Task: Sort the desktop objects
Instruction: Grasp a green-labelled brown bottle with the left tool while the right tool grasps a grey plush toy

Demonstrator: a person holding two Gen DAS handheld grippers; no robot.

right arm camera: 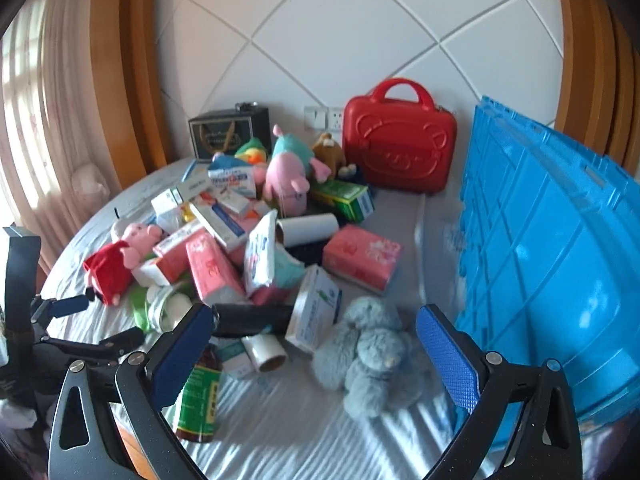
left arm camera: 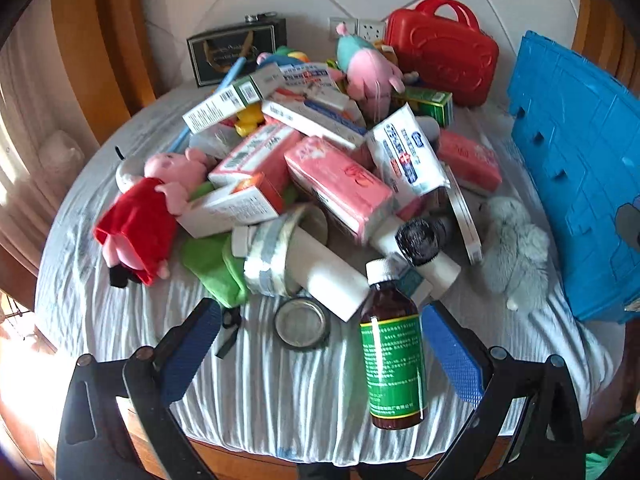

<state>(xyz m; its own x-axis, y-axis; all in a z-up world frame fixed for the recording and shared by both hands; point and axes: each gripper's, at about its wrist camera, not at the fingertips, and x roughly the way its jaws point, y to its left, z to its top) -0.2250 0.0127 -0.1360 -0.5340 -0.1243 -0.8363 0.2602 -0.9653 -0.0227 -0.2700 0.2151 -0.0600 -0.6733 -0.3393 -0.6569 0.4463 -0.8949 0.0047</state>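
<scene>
The brown medicine bottle (left arm camera: 394,354) with a green label stands between the wide-spread blue pads of the left claw (left arm camera: 320,354), nearer its right pad and touching neither. Beyond that claw sits a round tin (left arm camera: 302,328), then the heap of boxes (left arm camera: 280,148). The right claw (right arm camera: 314,354) is wide too, holding nothing, with the grey plush (right arm camera: 366,356) lying between its pads and the blue crate (right arm camera: 552,264) on its right.

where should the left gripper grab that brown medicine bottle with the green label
Grip the brown bottle across its labelled body, just below the shoulder. It stands upright at the near edge of the pile, between the open left gripper fingers, nearer the right one. Come in level from the front; the white cap is narrow and crowded by clutter.
</scene>
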